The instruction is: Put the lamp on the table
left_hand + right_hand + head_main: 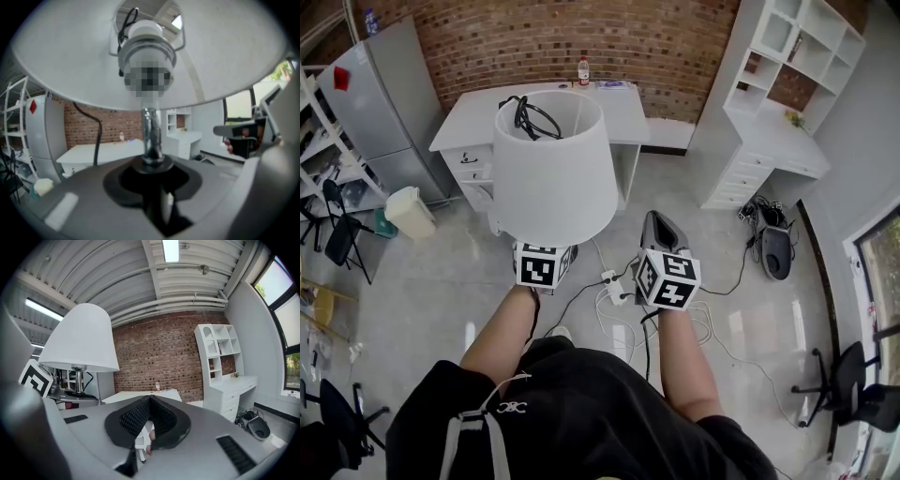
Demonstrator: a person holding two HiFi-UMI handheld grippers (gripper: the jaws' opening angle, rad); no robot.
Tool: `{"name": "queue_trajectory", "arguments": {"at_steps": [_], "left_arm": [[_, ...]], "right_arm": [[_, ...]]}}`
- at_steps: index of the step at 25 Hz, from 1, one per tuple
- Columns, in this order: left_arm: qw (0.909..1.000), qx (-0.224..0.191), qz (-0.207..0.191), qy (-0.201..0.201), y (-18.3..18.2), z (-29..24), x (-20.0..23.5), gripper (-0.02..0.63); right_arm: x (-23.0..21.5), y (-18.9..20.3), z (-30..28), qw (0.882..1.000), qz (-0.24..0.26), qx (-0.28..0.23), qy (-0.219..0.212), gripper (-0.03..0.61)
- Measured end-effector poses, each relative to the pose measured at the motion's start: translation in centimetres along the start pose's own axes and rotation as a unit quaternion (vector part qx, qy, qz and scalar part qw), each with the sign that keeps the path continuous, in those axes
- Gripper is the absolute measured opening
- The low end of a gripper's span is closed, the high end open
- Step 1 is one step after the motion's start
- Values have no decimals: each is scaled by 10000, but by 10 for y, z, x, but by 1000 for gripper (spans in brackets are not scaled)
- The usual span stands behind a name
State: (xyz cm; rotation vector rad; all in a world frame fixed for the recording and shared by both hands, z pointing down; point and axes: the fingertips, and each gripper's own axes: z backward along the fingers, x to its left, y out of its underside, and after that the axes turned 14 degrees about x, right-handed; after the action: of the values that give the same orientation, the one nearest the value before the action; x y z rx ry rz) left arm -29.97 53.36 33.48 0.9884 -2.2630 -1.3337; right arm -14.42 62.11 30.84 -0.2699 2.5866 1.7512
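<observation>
Left gripper: jaws pinching the lamp by its chrome stem. The lamp is upright, white shade uppermost, with a black cord coiled inside the shade.
Right gripper: jaws pressed together, nothing between them, just beside the left one.
Lamp position: carried in the air, short of the front edge of the white table, not on it.
Bottle: at the table's back edge.
Power strip: on the floor below the grippers.

The table is bare at its left end; a bottle stands at its back edge, cables cross the floor.
</observation>
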Motion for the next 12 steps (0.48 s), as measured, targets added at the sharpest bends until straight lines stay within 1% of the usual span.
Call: {"name": "queue_trajectory", "arguments": {"at_steps": [3, 7, 12], "left_arm": [[10000, -8, 16, 50, -8, -15, -2, 100], [9999, -36, 11, 115, -19, -41, 4, 100], [9995, -84, 42, 291, -47, -95, 15, 100]], "right_arm": [[-12, -3, -6, 10000, 53, 1, 78, -8], [-29, -8, -25, 9998, -6, 39, 191, -7], [-55, -21, -66, 9992, 58, 66, 394, -6]]}}
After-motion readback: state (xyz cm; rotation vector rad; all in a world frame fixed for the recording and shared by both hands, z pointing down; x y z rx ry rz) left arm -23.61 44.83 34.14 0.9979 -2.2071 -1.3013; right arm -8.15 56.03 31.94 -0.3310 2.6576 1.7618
